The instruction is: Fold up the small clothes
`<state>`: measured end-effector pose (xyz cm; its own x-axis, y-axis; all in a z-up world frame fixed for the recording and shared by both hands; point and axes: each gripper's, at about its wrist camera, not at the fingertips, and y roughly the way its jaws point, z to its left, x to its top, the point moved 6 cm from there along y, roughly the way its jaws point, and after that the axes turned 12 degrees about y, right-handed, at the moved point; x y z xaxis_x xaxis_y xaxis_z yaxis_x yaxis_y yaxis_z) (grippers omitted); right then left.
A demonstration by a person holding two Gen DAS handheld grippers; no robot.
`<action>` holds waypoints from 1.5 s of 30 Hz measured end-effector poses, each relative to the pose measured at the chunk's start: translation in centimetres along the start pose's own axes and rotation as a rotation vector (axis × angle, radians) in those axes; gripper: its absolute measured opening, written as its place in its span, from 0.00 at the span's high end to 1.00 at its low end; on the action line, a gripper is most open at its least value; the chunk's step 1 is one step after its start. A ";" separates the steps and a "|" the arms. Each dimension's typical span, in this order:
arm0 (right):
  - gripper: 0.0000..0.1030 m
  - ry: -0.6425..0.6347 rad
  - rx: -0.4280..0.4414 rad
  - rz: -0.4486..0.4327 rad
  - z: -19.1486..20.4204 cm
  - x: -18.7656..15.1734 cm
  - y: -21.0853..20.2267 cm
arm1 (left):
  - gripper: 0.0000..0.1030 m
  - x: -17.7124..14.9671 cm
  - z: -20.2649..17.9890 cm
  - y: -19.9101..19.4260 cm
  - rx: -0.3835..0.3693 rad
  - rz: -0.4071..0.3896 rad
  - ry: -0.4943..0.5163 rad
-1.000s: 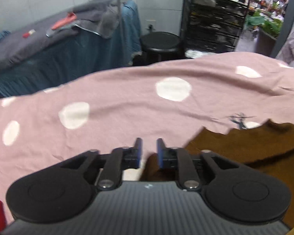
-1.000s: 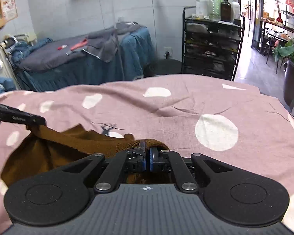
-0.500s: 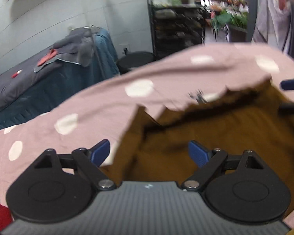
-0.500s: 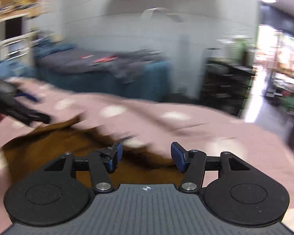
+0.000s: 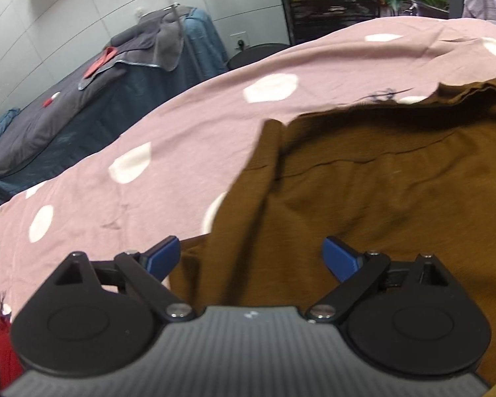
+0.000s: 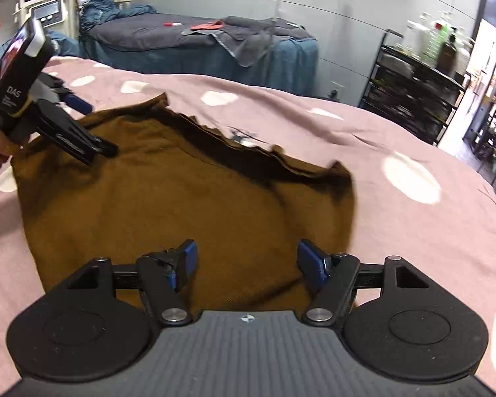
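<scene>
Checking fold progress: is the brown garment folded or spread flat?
Folded: the brown garment lies doubled on the pink spotted sheet, layered edges along its far side.

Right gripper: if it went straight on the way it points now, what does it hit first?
Most likely the brown garment lying on the pink spotted sheet. The right gripper is open with nothing between its jaws, which have just been opening, and it is tilted down over the cloth. How far off the cloth is, is unclear.
</scene>
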<state>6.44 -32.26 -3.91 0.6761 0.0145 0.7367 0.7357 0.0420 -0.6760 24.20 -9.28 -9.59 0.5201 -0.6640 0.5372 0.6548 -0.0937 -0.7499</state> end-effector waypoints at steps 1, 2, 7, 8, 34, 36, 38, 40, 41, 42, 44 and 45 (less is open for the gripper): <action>0.00 0.002 -0.015 0.007 -0.3 -0.1 -0.1 | 0.07 -0.2 0.3 0.0 0.001 0.003 -0.006; 0.00 0.008 -0.016 0.009 -0.7 -0.2 -0.2 | 0.07 -0.4 0.6 0.0 0.004 0.008 -0.011; 0.00 -0.018 -0.047 0.007 -1.7 -0.8 -1.1 | 0.03 -1.3 2.1 -0.1 0.021 0.026 -0.018; 0.00 -0.015 -0.043 0.005 -1.9 -0.8 -1.3 | 0.03 -1.6 2.5 -0.1 0.023 0.030 -0.023; 0.00 0.348 0.025 -0.082 -4.2 -2.9 -6.9 | 0.01 -4.7 -18.3 -15.4 -0.126 -0.294 0.384; 0.00 0.399 0.033 -0.072 -4.8 -3.5 -6.9 | 0.02 -4.0 -20.5 -15.9 -0.117 -0.340 0.436; 0.00 0.443 0.045 -0.081 -5.4 -4.1 -7.2 | 0.06 -3.7 -23.1 -15.9 -0.084 -0.369 0.509; 0.00 0.462 0.056 -0.097 -5.6 -4.5 -7.7 | 0.15 -3.1 -25.3 -16.4 -0.054 -0.403 0.567; 0.00 0.467 0.058 -0.102 -5.7 -4.6 -7.9 | 0.17 -2.6 -26.2 -16.5 -0.051 -0.411 0.592; 0.00 0.470 0.062 -0.106 -5.7 -4.7 -8.0 | 0.22 -2.1 -27.3 -16.4 -0.049 -0.416 0.614; 0.00 0.473 0.067 -0.113 -5.8 -4.8 -8.2 | 0.31 -1.0 -28.9 -16.6 -0.059 -0.426 0.650; 0.00 0.477 0.070 -0.117 -5.9 -4.9 -8.3 | 0.34 -0.4 -29.7 -16.6 -0.060 -0.431 0.664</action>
<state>-2.70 -38.52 -2.02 0.5443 -0.4528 0.7062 0.8143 0.0828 -0.5745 -3.10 -29.52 -8.83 -0.2206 -0.8621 0.4561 0.6838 -0.4702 -0.5580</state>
